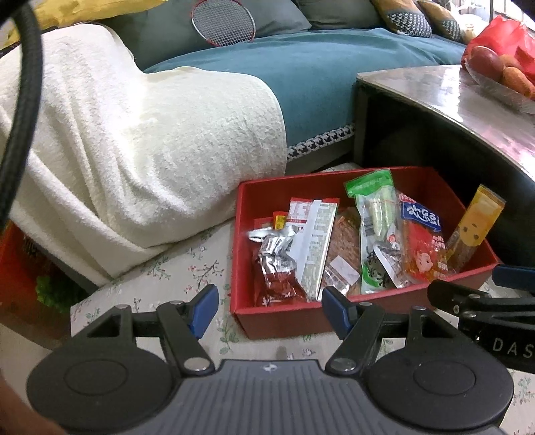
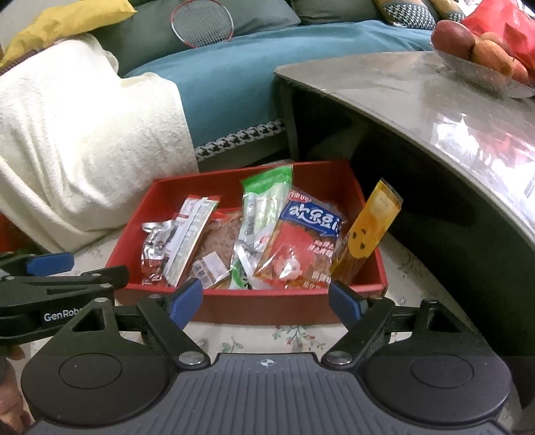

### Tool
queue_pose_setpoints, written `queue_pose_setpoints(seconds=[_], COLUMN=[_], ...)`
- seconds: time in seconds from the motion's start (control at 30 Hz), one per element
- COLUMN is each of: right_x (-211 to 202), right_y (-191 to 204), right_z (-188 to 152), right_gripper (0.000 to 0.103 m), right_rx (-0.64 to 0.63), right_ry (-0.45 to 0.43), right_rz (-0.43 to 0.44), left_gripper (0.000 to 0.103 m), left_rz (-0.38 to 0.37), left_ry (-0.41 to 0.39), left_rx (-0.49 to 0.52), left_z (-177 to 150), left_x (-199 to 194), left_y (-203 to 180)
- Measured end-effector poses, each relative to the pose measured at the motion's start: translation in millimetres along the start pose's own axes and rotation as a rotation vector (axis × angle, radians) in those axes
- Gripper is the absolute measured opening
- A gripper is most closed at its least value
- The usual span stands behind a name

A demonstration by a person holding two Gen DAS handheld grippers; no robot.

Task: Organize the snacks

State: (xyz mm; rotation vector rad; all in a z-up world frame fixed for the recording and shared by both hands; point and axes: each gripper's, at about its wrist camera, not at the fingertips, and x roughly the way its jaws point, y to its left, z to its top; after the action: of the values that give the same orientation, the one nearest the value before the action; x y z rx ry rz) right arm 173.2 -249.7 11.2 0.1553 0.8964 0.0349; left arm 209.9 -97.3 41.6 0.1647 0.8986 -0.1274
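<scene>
A red box (image 1: pixel 418 180) (image 2: pixel 160 234) sits on a floral cloth and holds several snack packets. Among them are a silver and red foil pack (image 1: pixel 274 261) (image 2: pixel 153 247), a green pouch (image 1: pixel 371 207) (image 2: pixel 264 190), a red and blue bag (image 1: pixel 421 241) (image 2: pixel 301 241) and a yellow stick pack (image 1: pixel 474 227) (image 2: pixel 367 227) leaning on the right wall. My left gripper (image 1: pixel 271 311) hovers open before the box's near left corner with nothing between its fingers. My right gripper (image 2: pixel 264 301) stands open at the box's near wall, also empty.
A cream blanket (image 1: pixel 133 140) drapes over a teal sofa (image 1: pixel 317 77) behind the box. A low glossy table (image 1: pixel 468 110) (image 2: pixel 418 110) overhangs the box's right side, carrying a fruit bowl (image 2: pixel 481 57). A badminton racket (image 1: pixel 222 23) lies on the cushions.
</scene>
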Motion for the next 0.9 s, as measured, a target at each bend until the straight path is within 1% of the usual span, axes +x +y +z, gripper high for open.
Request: queue_pose_setpoints(seconds=[0.3, 0.6, 0.63, 0.67, 0.7, 0.9], right_x=[-12.2, -32.5, -35.2, -39.0, -42.2, -58.9], right_y=[-2.5, -2.9, -2.9, -2.6, -2.3, -0.8], right_z=[-14.2, -37.7, -40.1, -43.2, -45.9, -62.6], right_gripper=[0.087, 0.088, 0.088, 0.088, 0.088, 0.088], right_rx=[0.022, 0.033, 0.037, 0.04, 0.042, 0.048], right_ry=[0.007, 0.012, 0.012, 0.01, 0.009, 0.01], right_rz=[0.009, 0.02, 0.022, 0.024, 0.026, 0.019], left_gripper=[0.062, 0.063, 0.064, 0.068, 0.069, 0.069], left_rz=[-0.016, -0.028, -0.028, -0.027, -0.025, -0.027], left_ry=[0.003, 0.002, 0.002, 0.002, 0.001, -0.001], left_rx=[0.001, 0.006, 0.008, 0.009, 0.008, 0.009], left_z=[-18.6, -41.6, -44.7, -47.9, -52.1, -69.9], left_x=[-15.8, -37.8, -40.4, -42.8, -45.7, -62.7], left_y=[-2.3, -9.3, -10.1, -11.0, -12.0, -15.2])
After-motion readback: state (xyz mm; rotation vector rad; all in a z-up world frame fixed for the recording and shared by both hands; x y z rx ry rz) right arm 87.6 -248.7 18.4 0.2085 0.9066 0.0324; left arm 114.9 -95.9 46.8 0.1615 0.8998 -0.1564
